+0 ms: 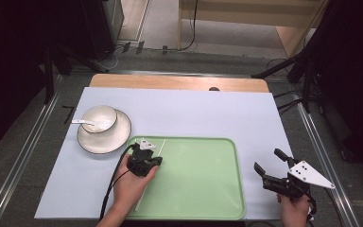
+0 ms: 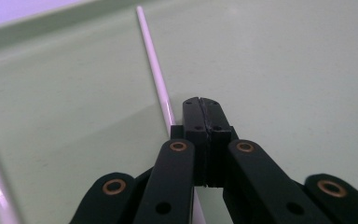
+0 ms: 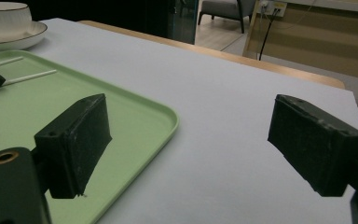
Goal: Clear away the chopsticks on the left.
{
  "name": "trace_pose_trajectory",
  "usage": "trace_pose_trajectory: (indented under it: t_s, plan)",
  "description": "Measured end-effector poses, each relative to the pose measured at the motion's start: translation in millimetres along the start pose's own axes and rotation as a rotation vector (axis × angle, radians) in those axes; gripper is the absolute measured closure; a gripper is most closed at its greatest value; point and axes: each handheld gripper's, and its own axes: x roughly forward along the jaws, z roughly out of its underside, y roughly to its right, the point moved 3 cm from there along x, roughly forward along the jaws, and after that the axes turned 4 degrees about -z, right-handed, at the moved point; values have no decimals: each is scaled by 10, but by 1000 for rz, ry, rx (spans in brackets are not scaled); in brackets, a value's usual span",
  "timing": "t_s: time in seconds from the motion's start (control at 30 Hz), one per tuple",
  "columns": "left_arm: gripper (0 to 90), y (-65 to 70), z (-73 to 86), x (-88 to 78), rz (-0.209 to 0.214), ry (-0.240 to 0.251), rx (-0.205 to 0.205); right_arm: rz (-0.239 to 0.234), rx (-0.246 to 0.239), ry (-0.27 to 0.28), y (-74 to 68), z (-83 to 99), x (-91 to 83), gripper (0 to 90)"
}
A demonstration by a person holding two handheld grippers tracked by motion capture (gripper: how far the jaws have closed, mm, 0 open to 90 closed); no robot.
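Left tool (image 1: 146, 152) is down over the green tray (image 1: 203, 189), jaws pressed flat together with nothing visible between them. A thin white stick (image 2: 154, 70) runs just beside its tip, touching the jaw's side, pointing toward twelve o'clock on the tray's nine o'clock side. A second stick (image 1: 162, 147) lies close by. Right tool (image 1: 270, 166) hangs wide open and empty at the tray's three o'clock, over the bench (image 1: 194, 113). Bowl (image 1: 99, 118) on plate (image 1: 90, 143) at ten o'clock.
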Motion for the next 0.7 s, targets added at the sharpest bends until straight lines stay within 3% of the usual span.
trace_pose_trajectory:
  t_s: [0.23, 0.7]
  plan:
    - [900, -189, 36, -64, -25, 5, -42, 0, -1, 0, 6, 1, -6, 131]
    - [900, -411, 76, -119, -52, 29, -94, -5, 0, 0, 1, 2, 3, 131]
